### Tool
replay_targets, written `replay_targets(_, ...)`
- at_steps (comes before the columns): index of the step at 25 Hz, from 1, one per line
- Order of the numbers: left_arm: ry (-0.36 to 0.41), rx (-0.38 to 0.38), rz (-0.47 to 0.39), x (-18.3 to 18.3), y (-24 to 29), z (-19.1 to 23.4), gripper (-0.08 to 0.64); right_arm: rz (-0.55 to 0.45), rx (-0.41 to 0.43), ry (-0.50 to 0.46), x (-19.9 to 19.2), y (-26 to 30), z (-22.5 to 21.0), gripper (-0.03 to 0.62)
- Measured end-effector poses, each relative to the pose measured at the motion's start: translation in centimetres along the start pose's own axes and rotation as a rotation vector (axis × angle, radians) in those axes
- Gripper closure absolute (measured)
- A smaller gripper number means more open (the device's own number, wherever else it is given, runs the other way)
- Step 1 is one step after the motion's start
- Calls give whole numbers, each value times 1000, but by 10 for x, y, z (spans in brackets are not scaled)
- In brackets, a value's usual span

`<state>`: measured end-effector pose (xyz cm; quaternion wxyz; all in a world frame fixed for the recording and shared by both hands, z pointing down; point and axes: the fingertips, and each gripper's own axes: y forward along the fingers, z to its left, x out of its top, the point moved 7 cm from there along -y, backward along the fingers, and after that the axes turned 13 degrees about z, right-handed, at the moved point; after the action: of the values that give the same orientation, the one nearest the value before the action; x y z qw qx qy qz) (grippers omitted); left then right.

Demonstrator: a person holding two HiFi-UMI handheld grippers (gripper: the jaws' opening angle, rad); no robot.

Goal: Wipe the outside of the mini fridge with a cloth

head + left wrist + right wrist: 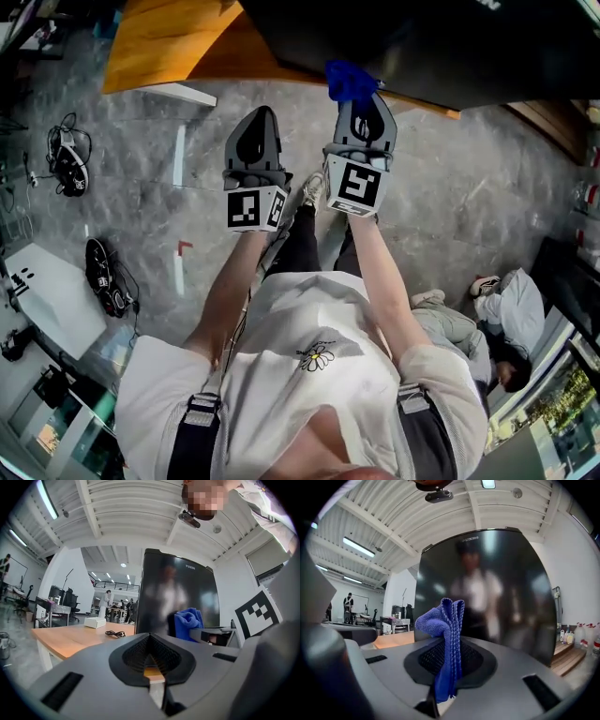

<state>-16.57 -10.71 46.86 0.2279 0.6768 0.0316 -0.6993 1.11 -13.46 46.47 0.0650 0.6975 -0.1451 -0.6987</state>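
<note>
Right tool point(449, 670) clamps the cloth point(446, 618) near the fridge point(501, 588); left tool point(152, 667) closed, empty. Left of the fridge, desk point(65, 641) carries cable point(115, 633), box point(95, 622).

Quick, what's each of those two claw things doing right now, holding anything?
Left gripper: closed, holding nothing.
Right gripper: closed on the blue cloth.
</note>
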Motion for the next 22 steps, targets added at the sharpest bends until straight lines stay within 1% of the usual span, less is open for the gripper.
replay_targets(5, -38, 14, 44, -17, 8, 32, 555, 13, 58, -17, -10, 33, 48, 531)
replay_targets(11, -19, 13, 74, -31, 8, 64, 555, 28, 91, -25, -25, 74, 91, 531)
replay_targets(17, -46, 47, 117, -44, 4, 86, 555, 12, 104, -27, -29, 93, 103, 531)
replay_targets(22, -36, 38, 125, -48, 7, 82, 555, 6, 104, -48, -31, 91, 102, 531)
